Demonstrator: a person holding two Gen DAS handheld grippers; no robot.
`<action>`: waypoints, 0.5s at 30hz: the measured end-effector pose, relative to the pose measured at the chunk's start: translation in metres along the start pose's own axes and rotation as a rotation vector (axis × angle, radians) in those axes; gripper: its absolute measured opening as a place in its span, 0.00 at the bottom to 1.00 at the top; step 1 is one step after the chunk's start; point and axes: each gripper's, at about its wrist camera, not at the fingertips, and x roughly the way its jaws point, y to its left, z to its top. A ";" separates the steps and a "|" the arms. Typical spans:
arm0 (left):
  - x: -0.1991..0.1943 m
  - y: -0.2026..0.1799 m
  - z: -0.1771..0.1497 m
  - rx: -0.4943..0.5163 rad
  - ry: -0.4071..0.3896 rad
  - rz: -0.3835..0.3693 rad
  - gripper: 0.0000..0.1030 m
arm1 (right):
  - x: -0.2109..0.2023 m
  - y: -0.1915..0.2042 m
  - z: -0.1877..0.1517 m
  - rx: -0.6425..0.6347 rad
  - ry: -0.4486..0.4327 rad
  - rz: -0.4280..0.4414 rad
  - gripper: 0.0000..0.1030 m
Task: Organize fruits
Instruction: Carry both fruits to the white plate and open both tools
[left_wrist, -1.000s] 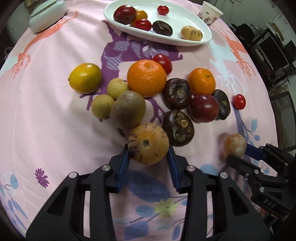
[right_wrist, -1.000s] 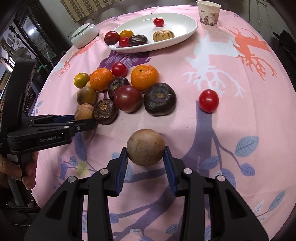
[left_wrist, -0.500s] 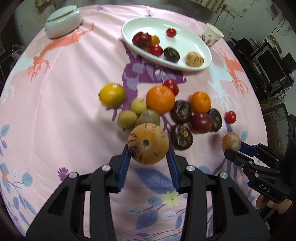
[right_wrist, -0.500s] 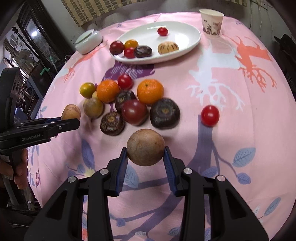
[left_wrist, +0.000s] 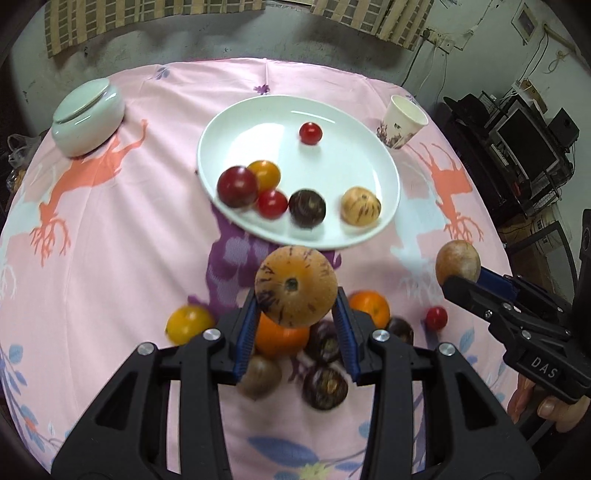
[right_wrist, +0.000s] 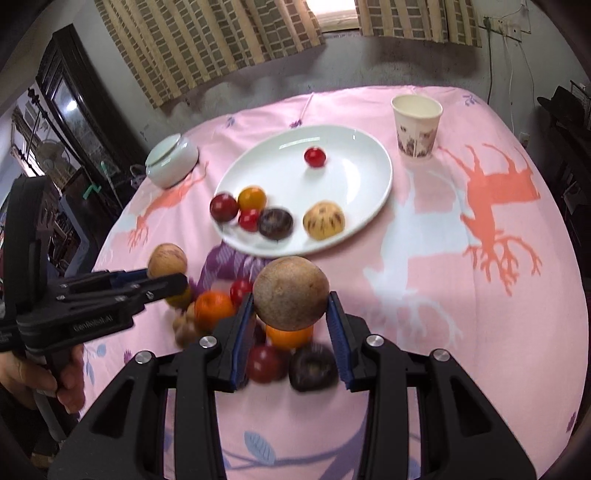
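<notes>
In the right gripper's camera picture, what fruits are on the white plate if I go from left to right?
On the white plate: dark red plum, small red tomato, dark purple fruit, red tomato alone at the back, pale speckled fruit. An orange fruit sits behind the first two.

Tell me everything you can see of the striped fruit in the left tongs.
The striped fruit is round, tan-orange with short dark purple streaks and a small dark stem scar facing the camera. Its skin looks smooth and matte. The left tongs clamp it by both sides between blue pads, off the tablecloth, above the loose fruit pile and just short of the white plate.
</notes>
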 end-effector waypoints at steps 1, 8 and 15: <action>0.004 -0.002 0.007 0.007 -0.005 0.007 0.39 | 0.004 -0.001 0.007 0.004 -0.008 0.004 0.38; 0.033 -0.005 0.033 0.044 0.008 0.041 0.39 | 0.045 -0.007 0.041 0.024 0.012 0.000 0.38; 0.063 0.001 0.047 0.018 0.041 0.046 0.39 | 0.076 -0.012 0.062 0.037 0.019 -0.028 0.38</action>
